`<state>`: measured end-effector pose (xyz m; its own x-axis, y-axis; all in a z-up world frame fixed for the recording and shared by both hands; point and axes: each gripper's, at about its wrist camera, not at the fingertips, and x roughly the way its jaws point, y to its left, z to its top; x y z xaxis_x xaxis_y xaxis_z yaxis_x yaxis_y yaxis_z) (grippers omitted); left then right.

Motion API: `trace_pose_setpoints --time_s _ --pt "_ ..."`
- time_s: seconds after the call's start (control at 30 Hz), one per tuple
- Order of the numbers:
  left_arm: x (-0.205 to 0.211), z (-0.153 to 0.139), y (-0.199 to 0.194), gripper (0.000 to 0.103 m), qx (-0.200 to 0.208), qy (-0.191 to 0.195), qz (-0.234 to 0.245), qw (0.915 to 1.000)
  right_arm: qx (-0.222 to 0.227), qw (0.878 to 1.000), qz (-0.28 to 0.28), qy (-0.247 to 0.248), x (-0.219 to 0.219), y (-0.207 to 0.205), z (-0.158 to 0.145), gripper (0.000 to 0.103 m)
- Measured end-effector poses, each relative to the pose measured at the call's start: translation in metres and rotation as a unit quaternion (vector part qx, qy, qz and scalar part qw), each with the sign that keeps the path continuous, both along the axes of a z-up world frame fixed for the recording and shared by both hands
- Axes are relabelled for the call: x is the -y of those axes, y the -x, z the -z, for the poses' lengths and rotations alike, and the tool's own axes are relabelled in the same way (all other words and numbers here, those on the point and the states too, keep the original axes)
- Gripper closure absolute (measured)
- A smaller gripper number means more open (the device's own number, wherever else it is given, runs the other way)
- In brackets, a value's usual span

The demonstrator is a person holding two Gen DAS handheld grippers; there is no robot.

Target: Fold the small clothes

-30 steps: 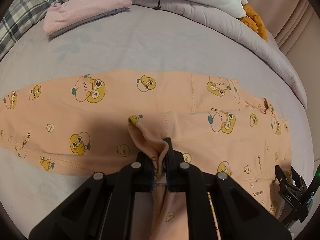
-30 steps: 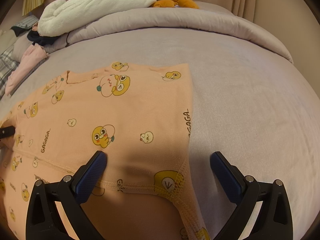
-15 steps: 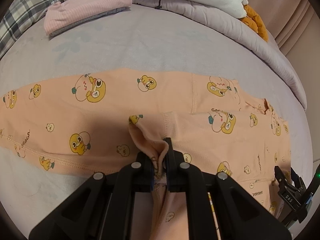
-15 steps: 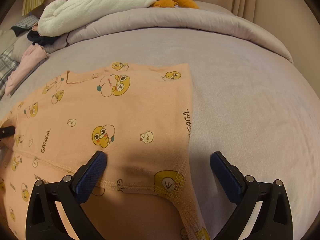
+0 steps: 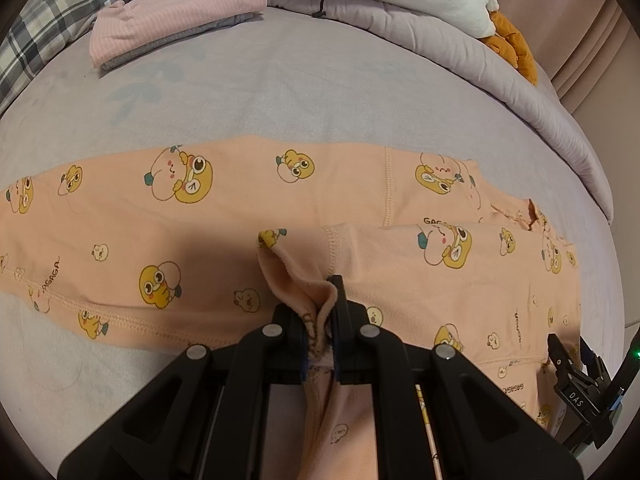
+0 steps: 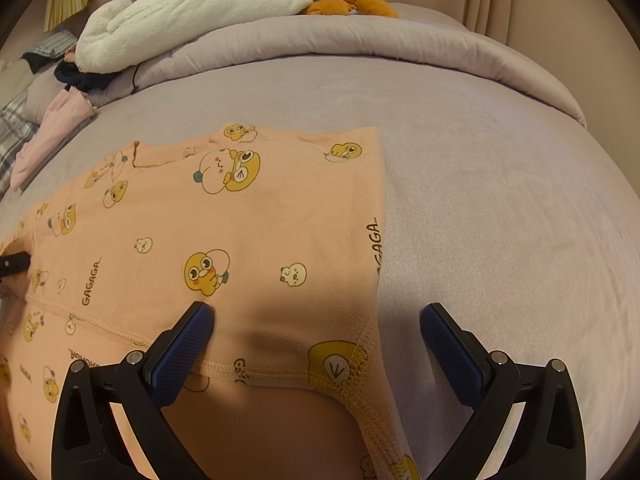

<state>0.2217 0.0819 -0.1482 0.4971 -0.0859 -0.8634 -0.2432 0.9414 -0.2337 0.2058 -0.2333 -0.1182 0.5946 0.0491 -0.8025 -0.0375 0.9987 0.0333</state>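
Peach printed garment [image 5: 224,236] spread flat on the grey bed cover [image 5: 280,92], partly folded: one edge already doubled over the body, further folds apparently outstanding. Left gripper [image 5: 323,320] pressed together on a bunched flap of the garment near its middle seam. Right gripper [image 6: 316,344] spread wide, hovering over the hem corner, nothing between the pads. Folded pink clothes [image 5: 176,12] stacked at the far edge. Repeated print on fabric: "GAGAGA"; right gripper body, seen from the left wrist, labelled "DAS".

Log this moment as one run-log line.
left gripper: shut on peach garment fold | right gripper: open over garment corner | bed: garment flat
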Motion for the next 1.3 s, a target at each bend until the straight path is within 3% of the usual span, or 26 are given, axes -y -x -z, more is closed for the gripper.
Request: trace_pose_setpoints --time_s 1.3 --pt "-0.003 0.004 0.0015 0.092 0.003 -0.001 0.003 1.0 0.0 1.0 0.0 0.0 0.0004 -0.0006 -0.0001 0.001"
